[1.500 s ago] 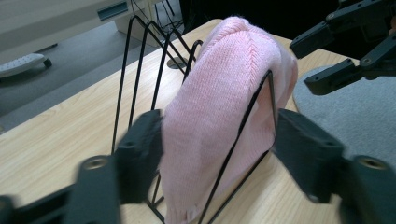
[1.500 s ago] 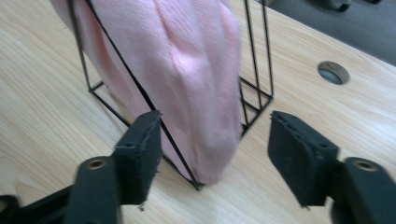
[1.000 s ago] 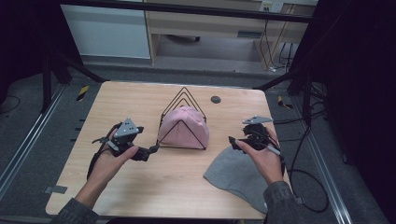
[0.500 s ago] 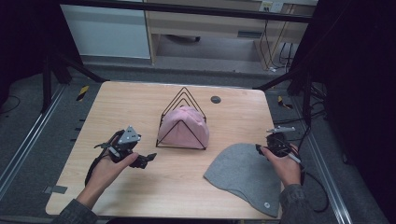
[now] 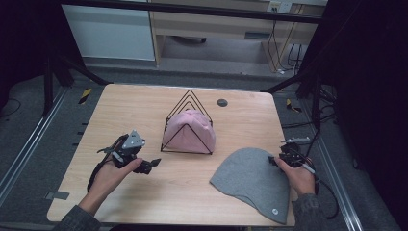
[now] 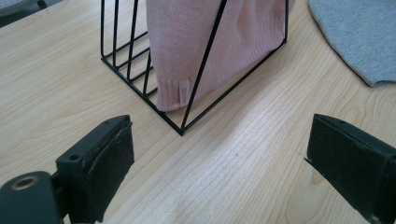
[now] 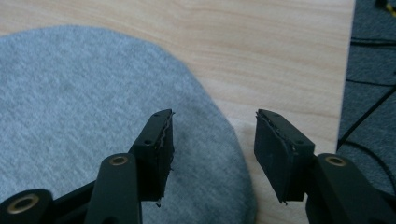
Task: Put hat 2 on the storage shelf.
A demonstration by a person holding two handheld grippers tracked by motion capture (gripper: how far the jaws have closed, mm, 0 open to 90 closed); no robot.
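A pink knit hat (image 5: 187,130) (image 6: 205,42) stands inside a black wire rack (image 5: 190,92) (image 6: 181,132) at the table's middle. A grey hat (image 5: 250,180) (image 6: 359,32) (image 7: 70,107) lies flat at the front right. My left gripper (image 5: 150,165) (image 6: 219,158) is open with nothing in it, just left of the rack and pointing at its near corner. My right gripper (image 5: 279,159) (image 7: 212,144) hovers at the grey hat's right edge. Its jaws have just been closing to about half width. The hat's rim lies under the gap and the pads do not press on it.
A small dark round disc (image 5: 222,102) lies behind the rack. The wooden table (image 5: 120,110) ends just right of my right gripper, with cables on the floor (image 7: 369,93) beyond it. A strip of tape (image 5: 57,195) sits at the front left corner.
My right hand moved right and toward the front, from the grey hat's far edge to its right edge, and lower. The left gripper stayed by the rack.
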